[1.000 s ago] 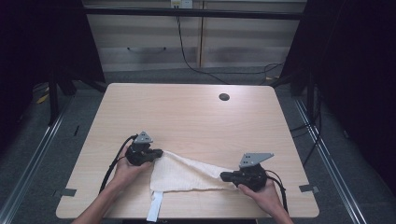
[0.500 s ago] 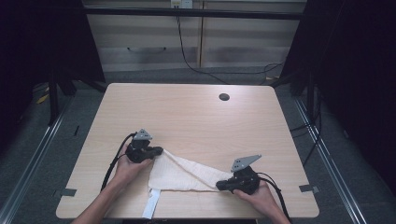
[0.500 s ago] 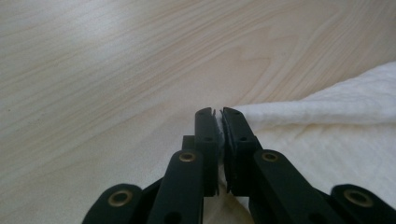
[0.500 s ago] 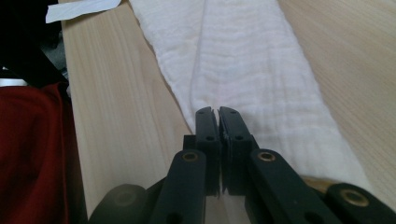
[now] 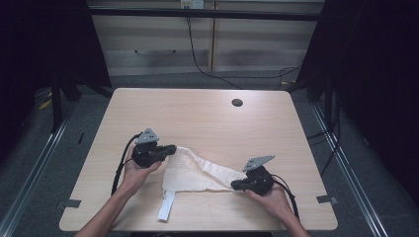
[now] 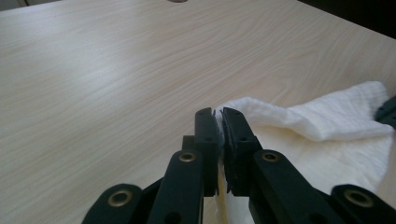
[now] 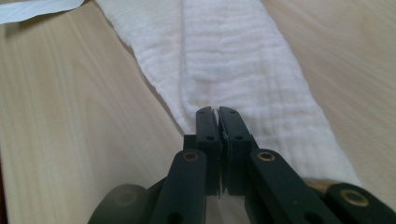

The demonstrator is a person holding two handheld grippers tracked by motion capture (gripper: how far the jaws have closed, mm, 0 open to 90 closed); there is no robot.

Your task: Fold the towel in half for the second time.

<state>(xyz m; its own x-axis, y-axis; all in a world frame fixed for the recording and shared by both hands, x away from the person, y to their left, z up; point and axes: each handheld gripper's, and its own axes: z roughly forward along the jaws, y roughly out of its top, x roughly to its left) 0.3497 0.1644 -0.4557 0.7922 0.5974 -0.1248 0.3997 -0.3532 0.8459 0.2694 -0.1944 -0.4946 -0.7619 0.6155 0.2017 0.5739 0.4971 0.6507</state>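
Since a second ago, the right gripper has drawn nearer the tabletop's front edge; both it and the left gripper pinch the white cloth lying there. Thin bites risk slipping if pulled taut, dropping a corner.

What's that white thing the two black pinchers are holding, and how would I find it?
Look at the pale wooden table, then at its near edge, where two hands come in. Stretched between the left gripper and the right gripper lies a white cloth, soft and crinkly, each end pinched in shut jaws. It is the one white, floppy thing there, with a flat white strap hanging from it.
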